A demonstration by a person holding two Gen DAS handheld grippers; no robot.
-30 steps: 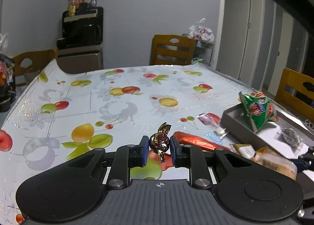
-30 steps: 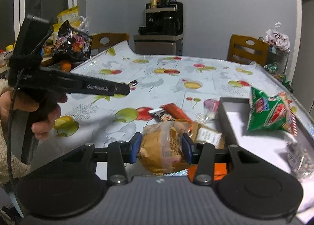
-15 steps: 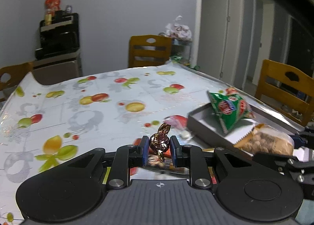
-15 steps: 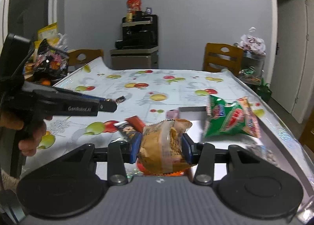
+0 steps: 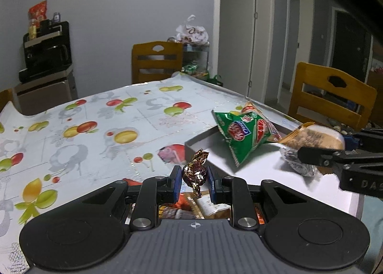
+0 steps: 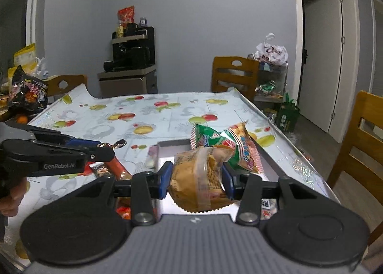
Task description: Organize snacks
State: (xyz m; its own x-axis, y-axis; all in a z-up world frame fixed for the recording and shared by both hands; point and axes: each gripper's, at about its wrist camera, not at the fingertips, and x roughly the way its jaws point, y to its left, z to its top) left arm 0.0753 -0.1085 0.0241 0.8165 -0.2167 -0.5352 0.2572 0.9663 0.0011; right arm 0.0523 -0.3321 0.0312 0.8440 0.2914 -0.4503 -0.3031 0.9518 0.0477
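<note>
My left gripper point(image 5: 191, 176) is shut on a brown foil-wrapped candy point(image 5: 195, 171), held above loose snacks near the left edge of the grey tray point(image 5: 241, 168). My right gripper point(image 6: 196, 176) is shut on a clear-wrapped brown pastry packet point(image 6: 201, 178) and holds it over the tray point(image 6: 270, 166). A green snack bag point(image 5: 244, 137) leans inside the tray; it also shows in the right wrist view point(image 6: 222, 142). A silver-wrapped item point(image 5: 296, 164) lies in the tray under the right gripper.
Several loose snacks point(image 6: 107, 168) lie on the fruit-print tablecloth point(image 5: 95, 130) left of the tray, including a red stick and a pink candy point(image 5: 172, 152). Wooden chairs point(image 5: 332, 97) stand around the table. A black snack bag point(image 6: 27, 90) sits at far left.
Both grippers have moved right, toward the tray, still holding their snacks. The right gripper with the pastry packet is now over the tray.
</note>
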